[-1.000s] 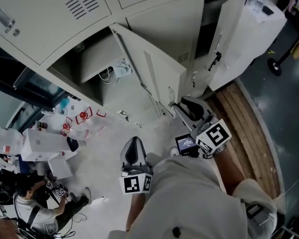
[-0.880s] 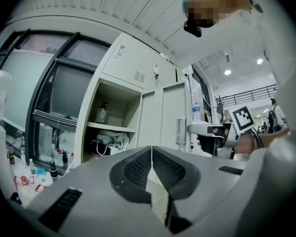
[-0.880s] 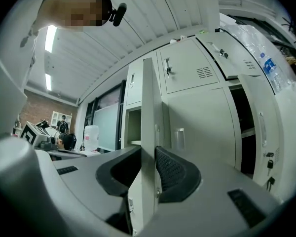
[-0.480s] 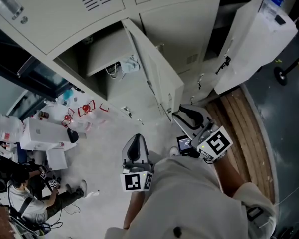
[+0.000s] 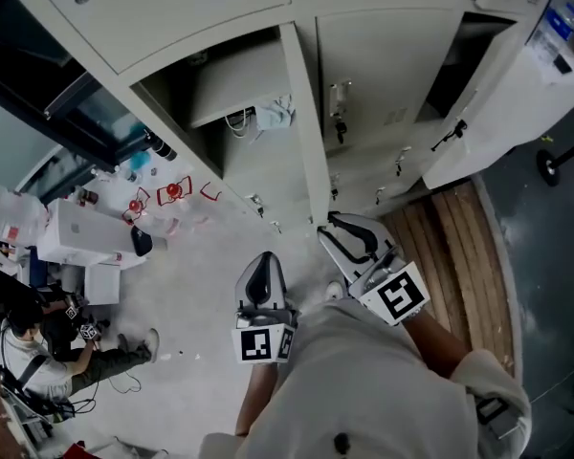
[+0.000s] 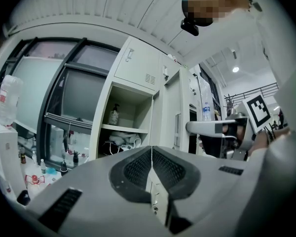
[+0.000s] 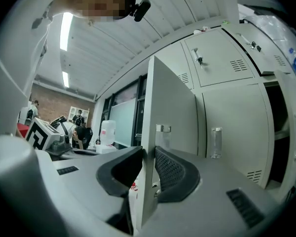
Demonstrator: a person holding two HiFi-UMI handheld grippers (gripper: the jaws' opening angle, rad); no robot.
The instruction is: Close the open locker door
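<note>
- Closing the right gripper (image 7: 148, 167) onto the free edge of the door (image 7: 170, 107), panel already between the pads; from the head view, door edge-on and swung well out from the locker (image 5: 210, 89).
- Best gripped firmly, then swept left toward the frame in one smooth arc, letting go before the gap pinches the tool.
- Leave the left gripper (image 5: 260, 261) out of the swing: jaws together, holding nothing, just beside the door's likely path.
- Worth a glance at the cables (image 5: 237, 120) on the shelf, near its front lip.
- Apart at right: another open door (image 5: 497, 103) and wooden planks (image 5: 450, 247); far left, boxes (image 5: 77, 247) and a seated person (image 5: 38, 381).
</note>
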